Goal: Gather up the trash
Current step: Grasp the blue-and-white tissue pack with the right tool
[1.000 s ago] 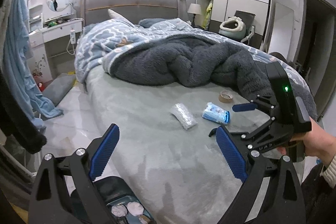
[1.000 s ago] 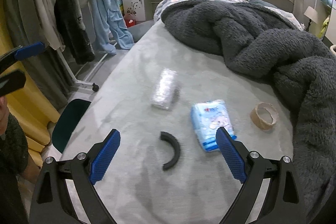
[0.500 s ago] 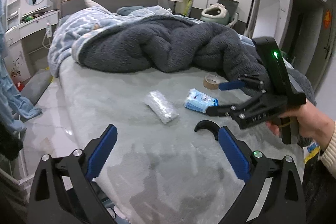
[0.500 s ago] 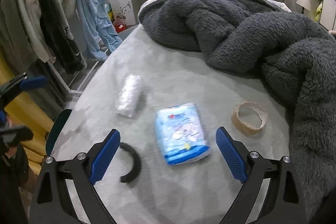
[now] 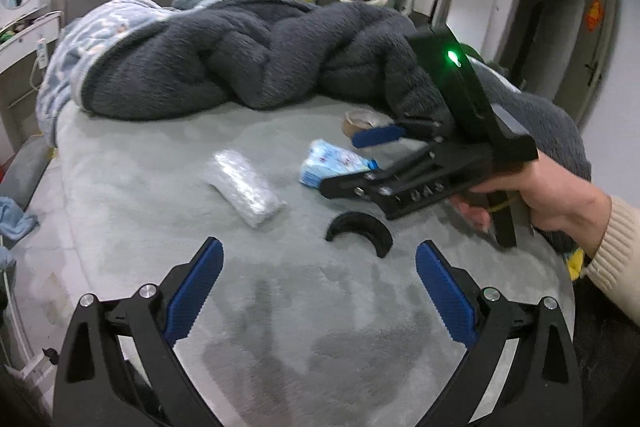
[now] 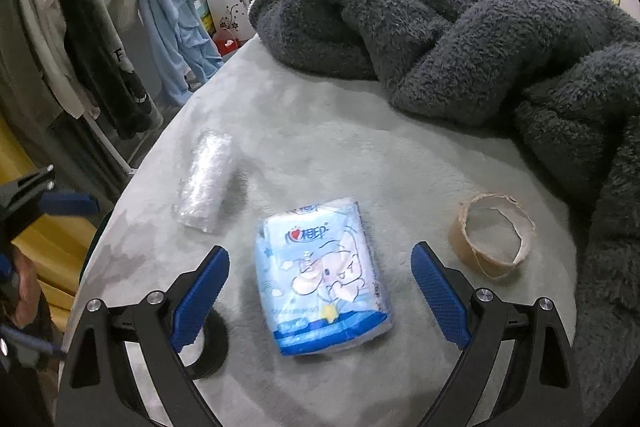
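Right tool (image 6: pixel 320 277): spread wide, holding nothing, tissue pack (image 6: pixel 322 277) between its fingers on the bed (image 6: pixel 360 147).
Left tool (image 5: pixel 318 281): wide apart, empty.
Black half-ring (image 6: pixel 210 345): 7 o'clock, partly hidden.
Clear wrapped roll (image 6: pixel 206 185): 11 o'clock.
Cardboard ring (image 6: pixel 494 235): 2 o'clock.
Blanket (image 6: pixel 460 39): beyond.

Indoor light, even, moderately dim, cool cast. Soft shadows under the tongs on the bed (image 5: pixel 160 211). Green LED (image 5: pixel 453 57) glares. Left view slightly motion-blurred; right view sharper. Strong fisheye bending, dark vignette at corners
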`<state>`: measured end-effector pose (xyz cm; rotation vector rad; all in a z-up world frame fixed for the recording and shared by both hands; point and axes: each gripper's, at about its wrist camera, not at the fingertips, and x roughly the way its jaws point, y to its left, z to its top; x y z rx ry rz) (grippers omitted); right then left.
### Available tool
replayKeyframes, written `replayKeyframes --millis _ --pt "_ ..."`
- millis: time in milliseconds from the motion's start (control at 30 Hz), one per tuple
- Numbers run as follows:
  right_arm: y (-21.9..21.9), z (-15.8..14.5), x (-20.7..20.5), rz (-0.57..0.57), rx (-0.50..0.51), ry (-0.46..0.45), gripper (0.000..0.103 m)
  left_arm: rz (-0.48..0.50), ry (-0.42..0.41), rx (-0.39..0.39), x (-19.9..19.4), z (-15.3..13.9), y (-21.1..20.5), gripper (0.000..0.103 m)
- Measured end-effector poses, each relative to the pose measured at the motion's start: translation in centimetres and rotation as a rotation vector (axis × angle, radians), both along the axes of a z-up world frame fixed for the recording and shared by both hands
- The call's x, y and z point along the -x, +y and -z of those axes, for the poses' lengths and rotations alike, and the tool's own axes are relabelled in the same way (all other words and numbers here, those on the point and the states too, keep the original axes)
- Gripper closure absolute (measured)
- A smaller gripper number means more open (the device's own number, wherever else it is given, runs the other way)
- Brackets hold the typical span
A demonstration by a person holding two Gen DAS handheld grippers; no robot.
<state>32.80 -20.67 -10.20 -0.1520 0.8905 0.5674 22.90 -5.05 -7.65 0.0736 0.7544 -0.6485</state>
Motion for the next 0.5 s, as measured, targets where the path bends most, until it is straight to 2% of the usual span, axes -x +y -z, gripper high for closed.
replayKeyframes --millis 67,267,433,500 --pt "-0.2 0.1 -0.3 0.004 -0.001 0.003 0.011 0.016 -0.001 -0.003 -0.1 0.3 -0.4 0.005" --pt "-1.1 1.0 -0.8 0.012 0.007 0.026 0.026 0.072 0.000 0.004 -0.3 0.8 -2.0 0.006" --pt "-0.5 0.8 -0.2 -0.013 0.019 0.014 0.047 0.092 0.015 0.000 -0.9 1.7 -3.0 0.006" --pt "-0.1 0.8 0.0 -0.019 0.034 0.007 0.048 0.103 0.016 -0.004 -1.0 1.9 -3.5 0.007"
